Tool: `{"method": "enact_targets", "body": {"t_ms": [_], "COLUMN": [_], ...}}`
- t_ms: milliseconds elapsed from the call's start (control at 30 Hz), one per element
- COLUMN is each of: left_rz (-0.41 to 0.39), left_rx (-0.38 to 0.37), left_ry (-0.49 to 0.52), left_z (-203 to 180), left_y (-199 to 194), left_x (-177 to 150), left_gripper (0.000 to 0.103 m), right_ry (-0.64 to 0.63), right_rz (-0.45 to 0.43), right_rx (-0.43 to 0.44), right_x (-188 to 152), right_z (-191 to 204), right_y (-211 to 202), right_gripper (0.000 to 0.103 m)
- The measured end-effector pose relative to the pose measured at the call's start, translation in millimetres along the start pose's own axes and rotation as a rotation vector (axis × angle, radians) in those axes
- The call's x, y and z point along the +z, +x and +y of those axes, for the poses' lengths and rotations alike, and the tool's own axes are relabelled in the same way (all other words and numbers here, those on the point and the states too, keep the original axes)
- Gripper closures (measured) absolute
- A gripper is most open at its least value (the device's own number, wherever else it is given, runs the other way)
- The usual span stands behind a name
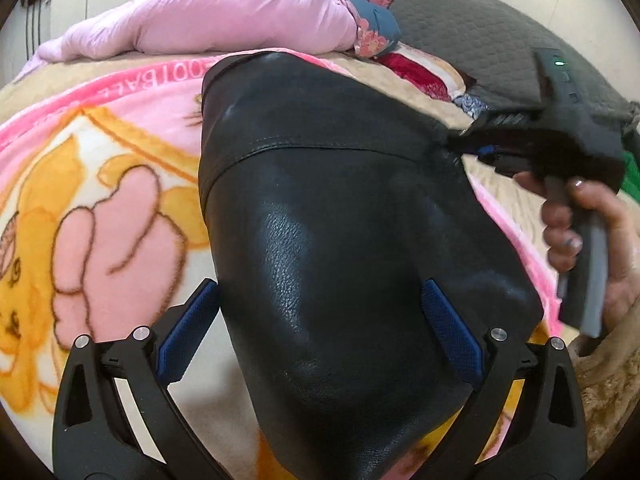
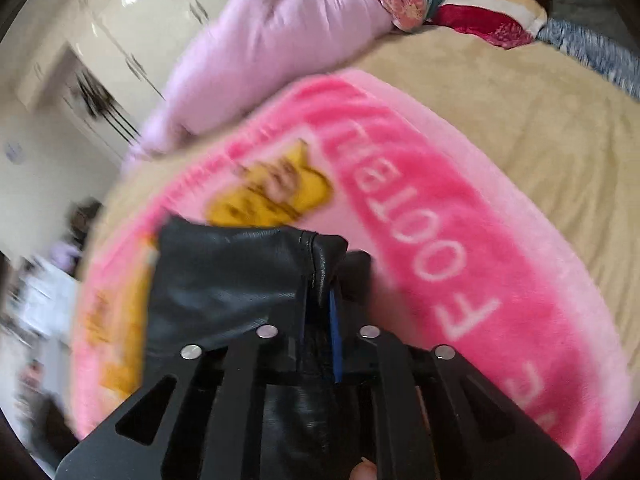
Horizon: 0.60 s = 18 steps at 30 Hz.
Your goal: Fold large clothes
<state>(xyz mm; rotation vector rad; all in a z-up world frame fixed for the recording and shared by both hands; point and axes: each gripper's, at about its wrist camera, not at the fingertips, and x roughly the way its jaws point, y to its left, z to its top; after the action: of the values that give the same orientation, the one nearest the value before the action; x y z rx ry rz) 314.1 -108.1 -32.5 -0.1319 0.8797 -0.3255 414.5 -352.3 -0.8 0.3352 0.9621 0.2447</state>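
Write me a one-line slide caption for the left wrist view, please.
Open left gripper straddles a black leather garment on a pink blanket; right gripper pinches its far edge.

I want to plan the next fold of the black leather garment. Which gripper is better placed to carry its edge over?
Probably the right gripper: its jaws are shut on the black leather garment. The left gripper is open, with the leather only lying between its fingers.

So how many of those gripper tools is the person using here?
2. The left gripper stands open over the black leather garment; the right gripper is shut on that garment's edge.
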Motion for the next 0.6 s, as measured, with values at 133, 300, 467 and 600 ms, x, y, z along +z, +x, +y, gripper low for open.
{"method": "enact_targets", "body": {"t_ms": [133, 300, 467, 600], "left_rz": [-0.005, -0.002, -0.007, -0.008], "left_rx": [0.009, 0.011, 0.007, 0.007], "left_ry": [0.005, -0.007, -0.023, -0.022], "left_z": [-1.7, -0.5, 1.6, 0.8], "left_y": [0.0, -0.9, -2.0, -4.9], "left_x": [-0.8, -1.0, -1.2, -2.6], "left_gripper": [0.009, 0.009, 0.009, 0.009], "right_ry": [-0.032, -0.086, -0.174, -0.197], "right_rz": [-0.003, -0.055, -0.126, -0.164], "right_rx": [-0.061, -0.131, -0.158, -0.128], "right_x": [-11.6, -17.3, -39.0, -57.8], "right_z": [-2.5, 5.1, 16.9, 20.8], "right_y": [11.8, -6.0, -41.7, -69.2], "right_gripper": [0.083, 0.064, 0.048, 0.044]}}
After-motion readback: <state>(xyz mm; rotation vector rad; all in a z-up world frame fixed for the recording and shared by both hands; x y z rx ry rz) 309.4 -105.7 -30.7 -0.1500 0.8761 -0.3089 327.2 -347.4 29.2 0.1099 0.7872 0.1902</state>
